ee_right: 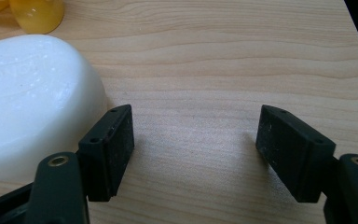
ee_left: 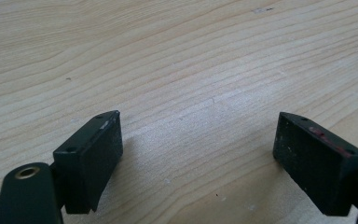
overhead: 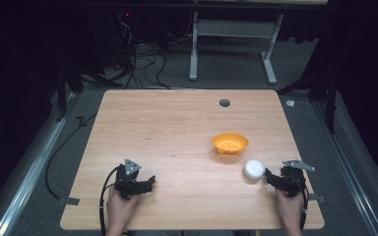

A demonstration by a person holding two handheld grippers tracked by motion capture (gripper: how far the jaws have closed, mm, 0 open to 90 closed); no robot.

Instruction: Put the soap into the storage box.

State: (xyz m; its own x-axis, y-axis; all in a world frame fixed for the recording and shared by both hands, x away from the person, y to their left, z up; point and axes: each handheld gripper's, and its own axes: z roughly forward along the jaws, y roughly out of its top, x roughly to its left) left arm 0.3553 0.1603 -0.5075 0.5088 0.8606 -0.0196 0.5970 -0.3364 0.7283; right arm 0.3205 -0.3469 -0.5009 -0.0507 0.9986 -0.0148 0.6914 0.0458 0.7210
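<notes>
Right gripper view: embossed lettering on the white soap bar [ee_right: 32, 98]. Both grippers' fingers [ee_right: 109, 149] stand apart, holding nothing, over woodgrain tabletop [ee_right: 223, 56].

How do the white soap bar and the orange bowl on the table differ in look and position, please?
The white soap bar is a solid, rounded lump; the orange bowl is hollow and open at the top. The soap bar lies nearer the right hand-held gripper, just beside it; the bowl sits farther up the table. Both rest on the table's right half, untouched.
</notes>
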